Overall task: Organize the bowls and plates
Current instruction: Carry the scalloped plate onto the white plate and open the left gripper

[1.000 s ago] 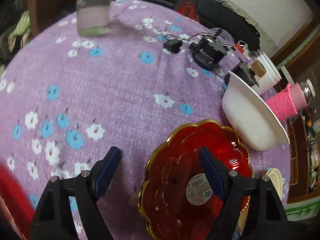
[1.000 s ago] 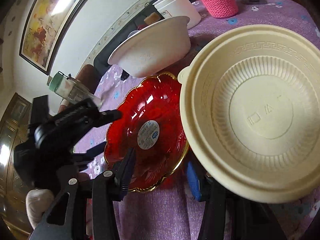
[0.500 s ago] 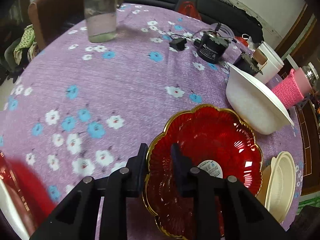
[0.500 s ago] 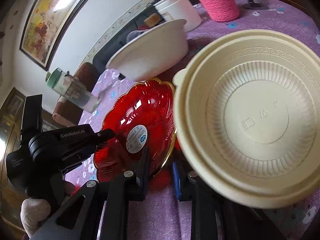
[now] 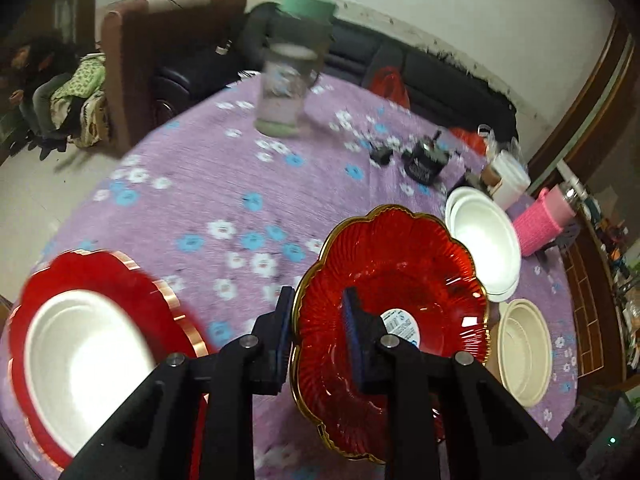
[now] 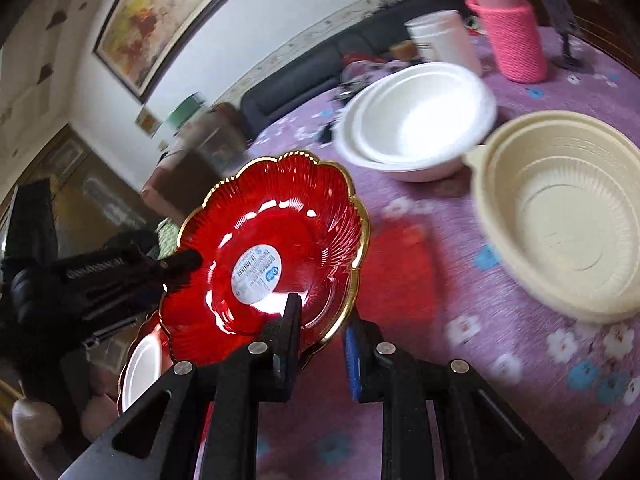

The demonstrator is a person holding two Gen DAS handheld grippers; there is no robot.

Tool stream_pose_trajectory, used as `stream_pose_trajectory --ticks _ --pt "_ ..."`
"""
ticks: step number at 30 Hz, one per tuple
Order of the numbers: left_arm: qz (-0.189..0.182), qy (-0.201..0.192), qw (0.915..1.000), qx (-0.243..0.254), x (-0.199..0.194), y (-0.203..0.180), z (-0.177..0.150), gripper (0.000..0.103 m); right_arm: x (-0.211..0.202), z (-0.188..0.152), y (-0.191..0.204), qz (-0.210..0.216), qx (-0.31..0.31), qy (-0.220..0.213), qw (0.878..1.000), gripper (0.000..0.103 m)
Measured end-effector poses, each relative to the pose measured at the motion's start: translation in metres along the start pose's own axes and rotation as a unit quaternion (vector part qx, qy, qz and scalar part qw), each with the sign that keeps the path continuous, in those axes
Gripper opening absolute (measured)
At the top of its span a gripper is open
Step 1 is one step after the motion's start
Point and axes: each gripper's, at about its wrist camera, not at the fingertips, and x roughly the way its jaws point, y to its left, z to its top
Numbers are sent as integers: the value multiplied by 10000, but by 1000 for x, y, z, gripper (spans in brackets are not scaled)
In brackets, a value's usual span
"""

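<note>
Red glass plate (image 5: 400,276) pinched at opposite rims by both tools (near edge cut off).

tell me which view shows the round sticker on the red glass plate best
The right wrist view: the sticker faces the camera whole on the red glass plate, though its print is blurred. In the left wrist view the sticker is partly hidden behind the left gripper.

The 2 fisheye views sat just behind their own fingers. The left wrist camera looked down across the bench (image 5: 224,184) toward the sofa wall. The right wrist camera looked from the opposite rim toward the left gripper (image 6: 188,260). Both shared, close up, the red scalloped plate (image 5: 400,264) (image 6: 280,216), white bowls (image 5: 484,236) (image 6: 420,120) and cream bowl (image 5: 524,352) (image 6: 568,216).
</note>
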Motion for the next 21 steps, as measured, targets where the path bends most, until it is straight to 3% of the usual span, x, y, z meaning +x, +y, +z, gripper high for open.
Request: stream_pose_trajectory --ticks 10,21 --pt "57 -336 9968 -727 -63 88 -20 23 -3 -22 78 456 -672 200 9965 22" --pt "251 -546 9887 -1374 -90 173 -42 23 36 -59 140 620 -1273 766 9869 22"
